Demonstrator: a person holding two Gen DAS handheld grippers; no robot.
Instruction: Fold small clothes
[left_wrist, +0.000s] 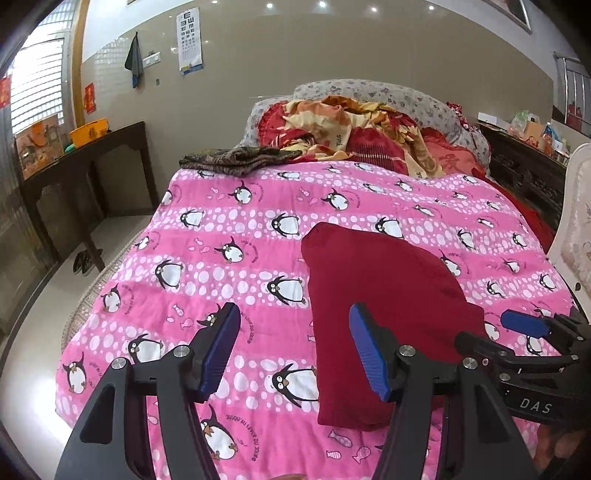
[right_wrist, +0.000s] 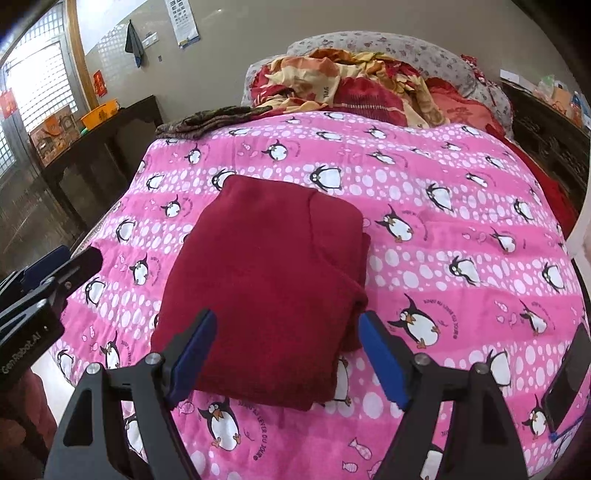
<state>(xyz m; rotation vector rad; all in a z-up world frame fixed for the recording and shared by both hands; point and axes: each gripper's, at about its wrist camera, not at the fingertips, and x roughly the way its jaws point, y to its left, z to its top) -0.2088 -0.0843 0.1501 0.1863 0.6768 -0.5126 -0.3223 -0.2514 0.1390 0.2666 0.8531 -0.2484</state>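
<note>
Dark red garment (right_wrist: 266, 288) lies in the centre of the right wrist frame on the pink penguin blanket (right_wrist: 443, 192), already folded into a compact block with layered edges showing along its right side; in the left wrist frame it sits right of centre. Judgement: folding looks near complete, at the release or check stage. Left gripper (left_wrist: 295, 350) has its jaws wide, holding nothing, hovering over the garment's left edge. Right gripper (right_wrist: 288, 354) is likewise spread wide and empty, straddling the near edge of the block. Next move, if another fold is wanted, calls for pinching the near edge with both grippers and carrying it over; otherwise smoothing or setting aside. Surroundings: a dark patterned cloth (left_wrist: 232, 158) upper left at the blanket's far edge, crumpled red-and-yellow bedding (left_wrist: 354, 129) at upper centre, a dark phone-like object (right_wrist: 565, 384) at lower right. None of them crowds the garment.
</note>
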